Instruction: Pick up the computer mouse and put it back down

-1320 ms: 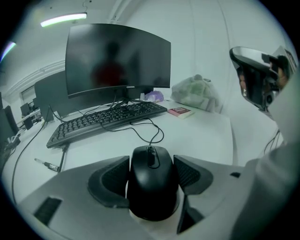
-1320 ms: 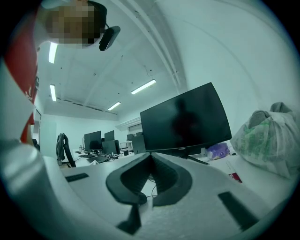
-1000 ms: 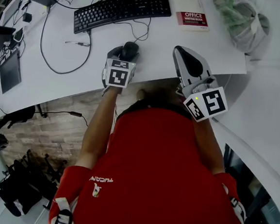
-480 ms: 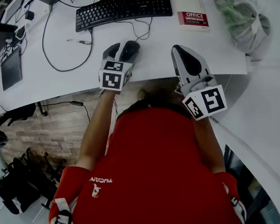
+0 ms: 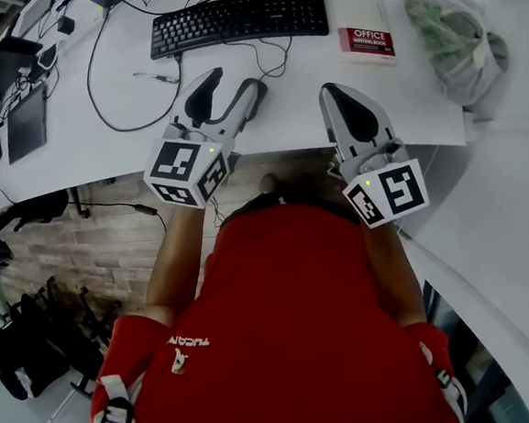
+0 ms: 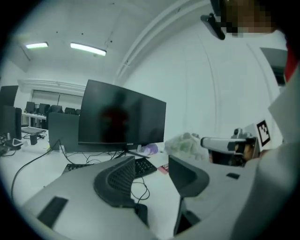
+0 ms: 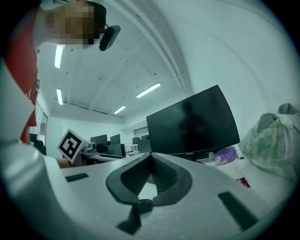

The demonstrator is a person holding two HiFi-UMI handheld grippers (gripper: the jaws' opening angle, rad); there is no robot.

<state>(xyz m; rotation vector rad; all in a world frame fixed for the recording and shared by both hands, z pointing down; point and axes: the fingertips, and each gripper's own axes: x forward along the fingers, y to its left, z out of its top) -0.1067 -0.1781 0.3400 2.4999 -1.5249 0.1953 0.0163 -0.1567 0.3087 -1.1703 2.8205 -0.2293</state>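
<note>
One mouse [image 5: 259, 88] lies near the desk [image 5: 296, 112] edge, keyboard [image 5: 240, 20] well apart.

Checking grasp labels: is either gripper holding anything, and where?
Nothing is held. The left gripper, its jaws just closing slightly, has nothing between them; the right gripper is shut, empty.

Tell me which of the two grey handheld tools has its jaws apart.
The left grey tool: its jaws, though they have just been closing a little, stand apart with nothing between them. The right grey tool has its jaws pressed together.
</note>
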